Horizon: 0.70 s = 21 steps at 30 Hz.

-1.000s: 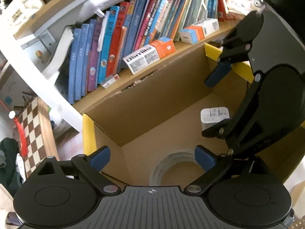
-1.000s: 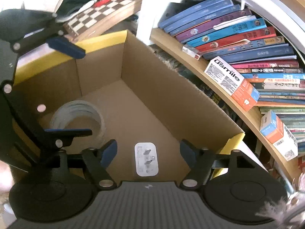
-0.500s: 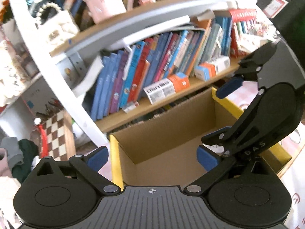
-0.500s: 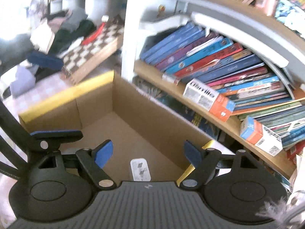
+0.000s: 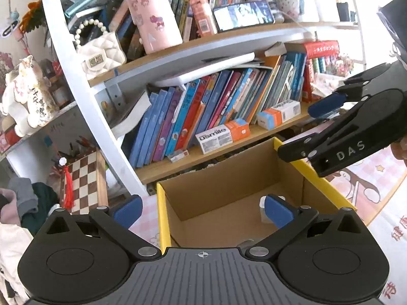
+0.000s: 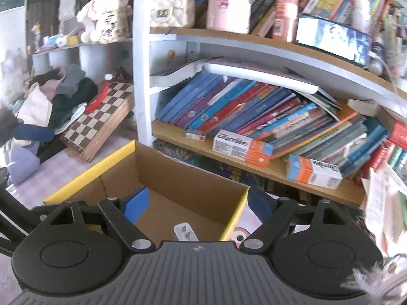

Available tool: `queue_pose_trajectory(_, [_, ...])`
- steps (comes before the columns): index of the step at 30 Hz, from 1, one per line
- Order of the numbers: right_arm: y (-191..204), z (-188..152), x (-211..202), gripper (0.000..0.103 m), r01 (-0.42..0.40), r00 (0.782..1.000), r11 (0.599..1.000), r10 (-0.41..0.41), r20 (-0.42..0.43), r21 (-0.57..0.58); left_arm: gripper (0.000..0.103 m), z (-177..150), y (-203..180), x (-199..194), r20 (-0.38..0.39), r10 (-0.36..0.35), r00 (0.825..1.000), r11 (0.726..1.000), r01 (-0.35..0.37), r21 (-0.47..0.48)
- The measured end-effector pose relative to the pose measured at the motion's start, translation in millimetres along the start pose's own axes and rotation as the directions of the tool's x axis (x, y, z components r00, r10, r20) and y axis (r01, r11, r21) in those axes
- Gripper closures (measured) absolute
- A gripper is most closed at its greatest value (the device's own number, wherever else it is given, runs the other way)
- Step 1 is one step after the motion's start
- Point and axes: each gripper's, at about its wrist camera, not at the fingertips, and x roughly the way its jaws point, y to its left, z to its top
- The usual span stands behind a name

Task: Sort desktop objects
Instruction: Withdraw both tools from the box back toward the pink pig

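We held both the left gripper [image 5: 202,209] and right gripper [image 6: 195,204] wide and empty above the cardboard box [image 6: 188,180], which contained a white charger [image 6: 185,231].

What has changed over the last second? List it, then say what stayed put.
Both grippers have lifted up and back out of the cardboard box: the left gripper and right gripper now sit near its rim, with more of the bookshelf in view. Nothing was gripped or released. Both stay open and empty; the white charger still lies on the box floor.
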Motion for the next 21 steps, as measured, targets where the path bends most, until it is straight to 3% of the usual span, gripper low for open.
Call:
queue_pose_trajectory(14, [28.0, -35.5, -62.8, 0.015, 0.156, 0.988, 0.984, -0.155, -0.014, 0.092, 0.0, -27.6, 4.3, -43.5, 0.052, -0.059, 0.997, 0.998, 0.059, -0.009])
queue_pose_trajectory(21, [52.5, -58.7, -83.6, 0.015, 0.182, 0.983, 0.976, -0.178, -0.047, 0.117, 0.0, -47.0, 8.5, -68.9, 0.055, -0.069, 0.996, 0.997, 0.07, -0.013])
